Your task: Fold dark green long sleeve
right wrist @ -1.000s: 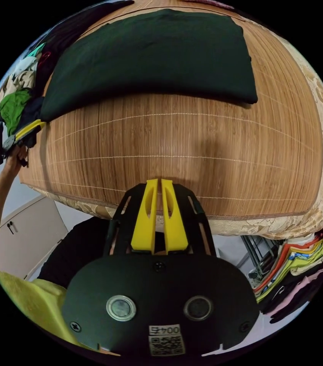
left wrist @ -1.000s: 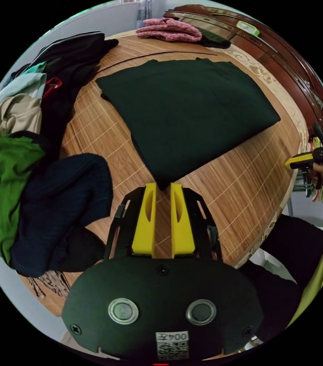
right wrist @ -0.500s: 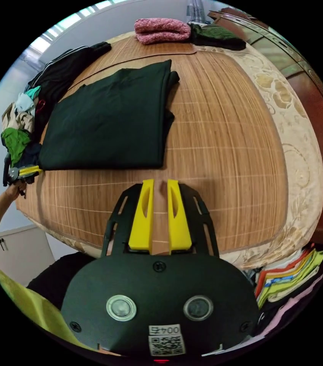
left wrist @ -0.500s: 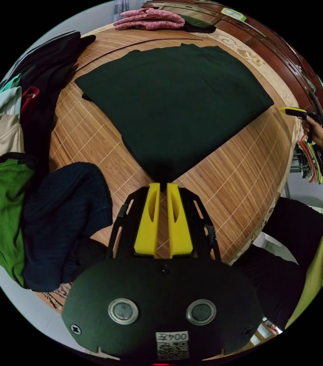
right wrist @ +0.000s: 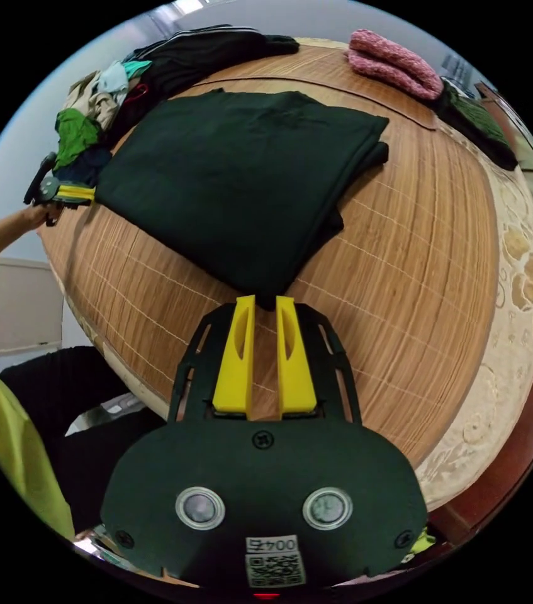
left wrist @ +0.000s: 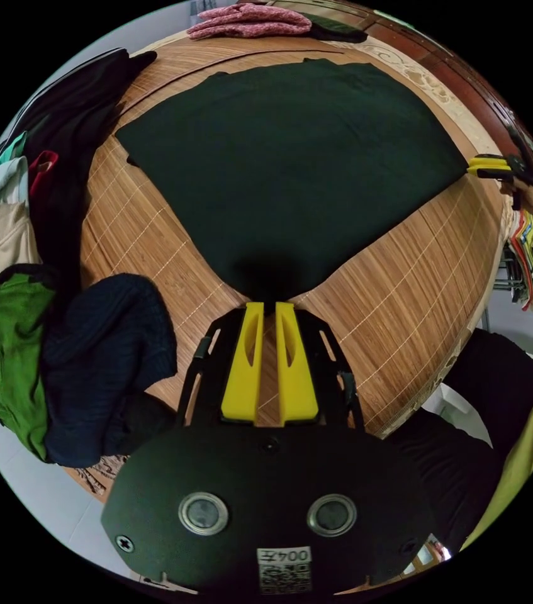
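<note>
The dark green long sleeve [left wrist: 291, 163] lies folded flat on the bamboo mat [left wrist: 404, 296] covering the bed. In the left gripper view, the left gripper [left wrist: 269, 307] stands at the garment's near corner, jaws a narrow slot apart with the corner tip at the gap; whether they pinch the cloth cannot be told. The right gripper view shows the right gripper [right wrist: 265, 301] likewise at the opposite corner, jaws slightly parted, grip uncertain. The left view presents a clothes pile [left wrist: 46, 302] beside the mat; the right view reveals the garment's stacked folded edges and a pink knit [right wrist: 392, 63] beyond.
</note>
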The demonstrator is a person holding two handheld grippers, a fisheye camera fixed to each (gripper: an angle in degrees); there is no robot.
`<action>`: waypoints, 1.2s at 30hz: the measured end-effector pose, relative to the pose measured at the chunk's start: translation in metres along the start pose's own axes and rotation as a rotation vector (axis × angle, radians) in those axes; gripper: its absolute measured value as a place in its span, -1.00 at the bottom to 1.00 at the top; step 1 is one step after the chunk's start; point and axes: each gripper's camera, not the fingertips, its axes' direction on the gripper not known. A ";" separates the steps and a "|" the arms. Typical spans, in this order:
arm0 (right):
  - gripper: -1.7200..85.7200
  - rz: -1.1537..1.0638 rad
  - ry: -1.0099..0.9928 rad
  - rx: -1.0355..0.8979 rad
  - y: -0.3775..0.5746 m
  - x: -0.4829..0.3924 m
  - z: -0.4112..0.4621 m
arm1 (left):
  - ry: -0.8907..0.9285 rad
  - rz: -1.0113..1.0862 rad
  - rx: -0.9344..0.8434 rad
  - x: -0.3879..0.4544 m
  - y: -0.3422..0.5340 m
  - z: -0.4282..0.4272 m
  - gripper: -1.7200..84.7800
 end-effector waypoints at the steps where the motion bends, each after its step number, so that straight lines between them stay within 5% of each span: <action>1: -0.81 -0.029 0.004 -0.011 -0.001 0.001 0.002 | -0.002 -0.006 -0.002 0.001 -0.001 0.000 -0.90; 17: -0.87 -0.098 0.065 -0.061 -0.012 0.015 0.012 | 0.119 -0.076 0.048 -0.003 0.007 0.003 -0.92; 27: -0.91 -0.094 0.068 -0.167 -0.029 0.032 0.000 | -0.021 0.013 0.016 0.011 0.005 0.001 -0.92; 36: -0.95 -0.105 0.065 -0.226 0.005 0.066 -0.022 | 0.102 0.099 -0.003 0.031 0.026 0.007 -0.93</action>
